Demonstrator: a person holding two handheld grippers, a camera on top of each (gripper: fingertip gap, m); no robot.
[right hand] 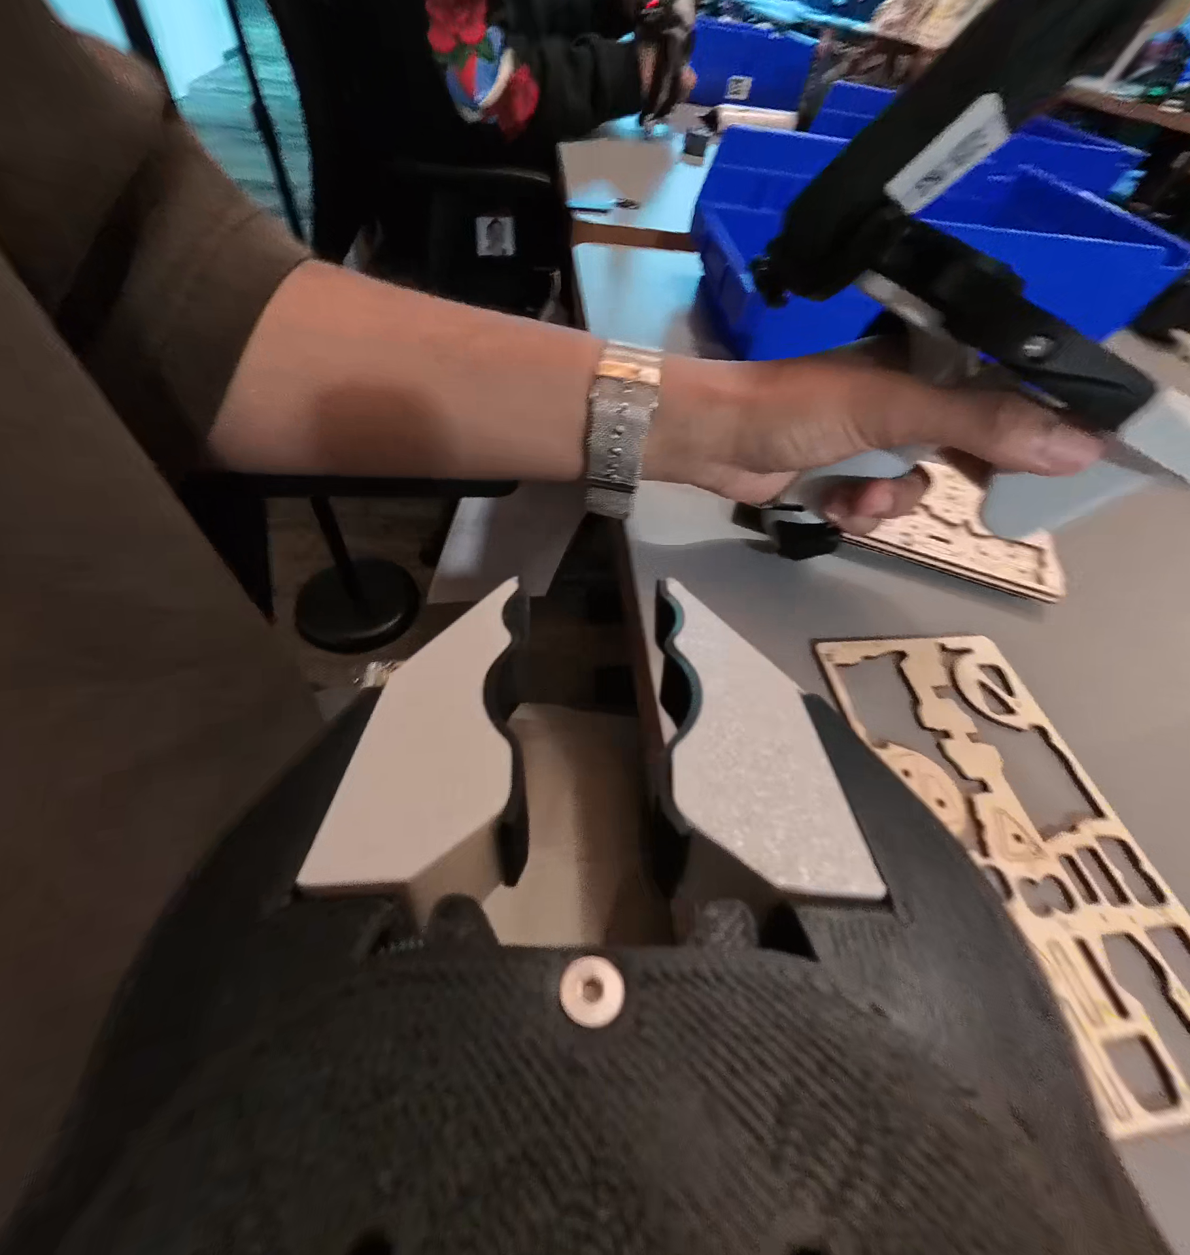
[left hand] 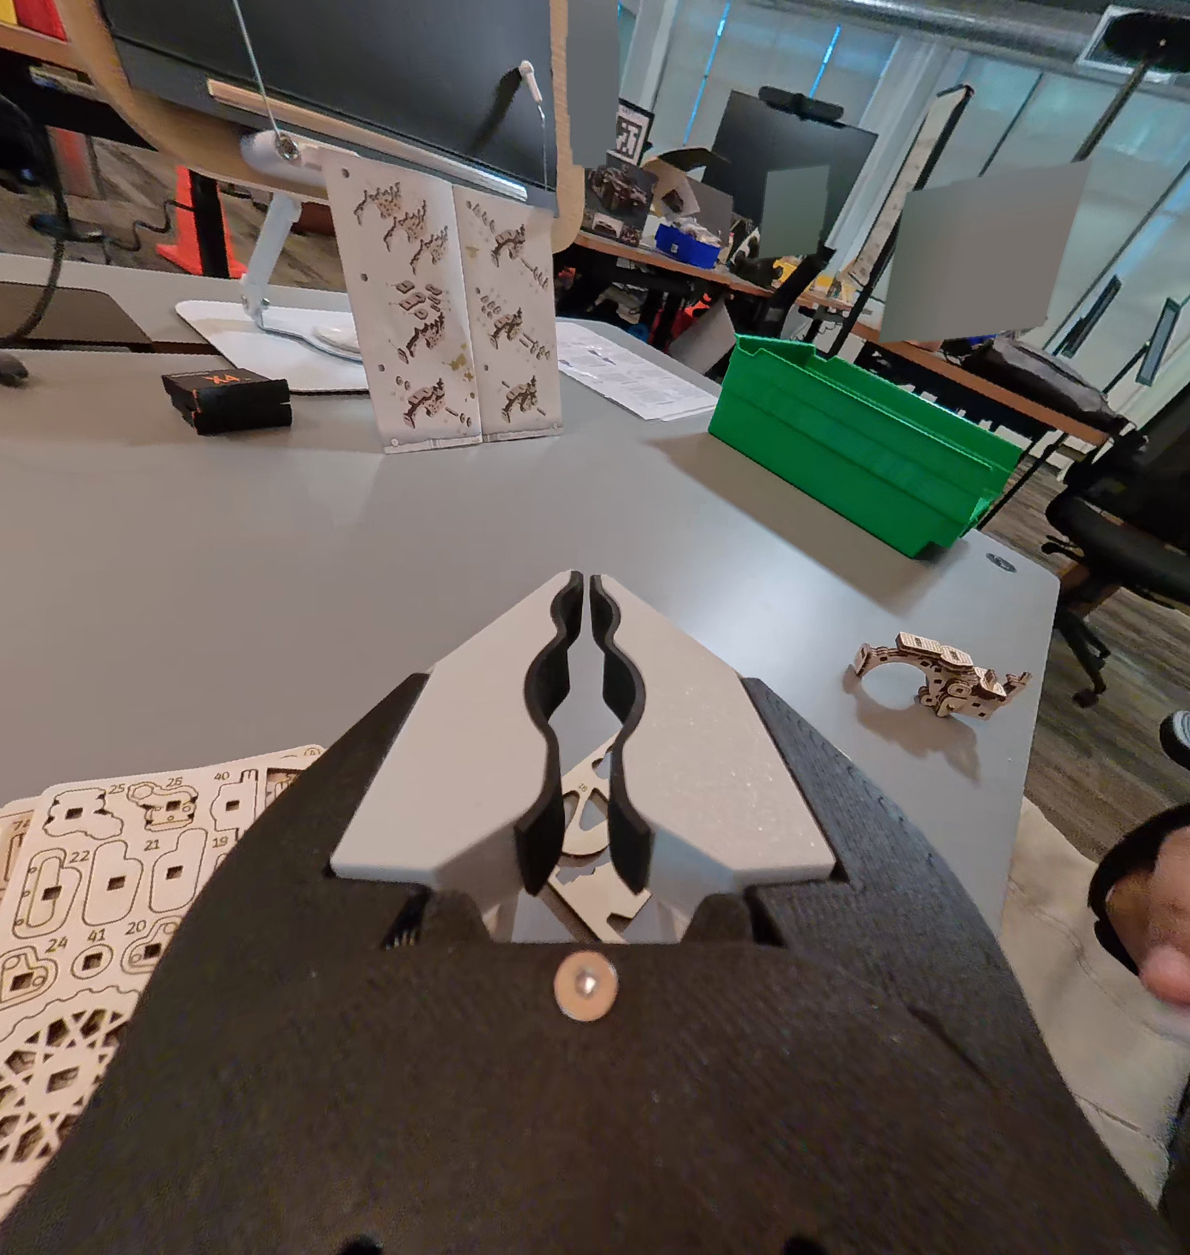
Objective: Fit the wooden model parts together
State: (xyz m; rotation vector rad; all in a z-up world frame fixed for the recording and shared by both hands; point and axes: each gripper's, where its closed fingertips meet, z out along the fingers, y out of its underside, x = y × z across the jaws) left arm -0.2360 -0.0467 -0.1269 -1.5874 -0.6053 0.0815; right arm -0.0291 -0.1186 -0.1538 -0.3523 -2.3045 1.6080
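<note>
Left gripper [left hand: 584,584]: fingers drawn almost together at the tips, clamping a flat wooden part [left hand: 589,849] low between the pads, above the grey table [left hand: 307,577].
Right gripper [right hand: 589,604]: fingers spread wide, nothing between them, poised over the table's edge.
Assembled wooden model piece [left hand: 939,676]: standing on the table, well to the right of the left gripper.
Part sheets [left hand: 83,903]: lying under the left gripper's left side.
Emptied sheet [right hand: 1027,862]: flat, just right of the right gripper.
Green bin [left hand: 857,441]: far right of the table.
</note>
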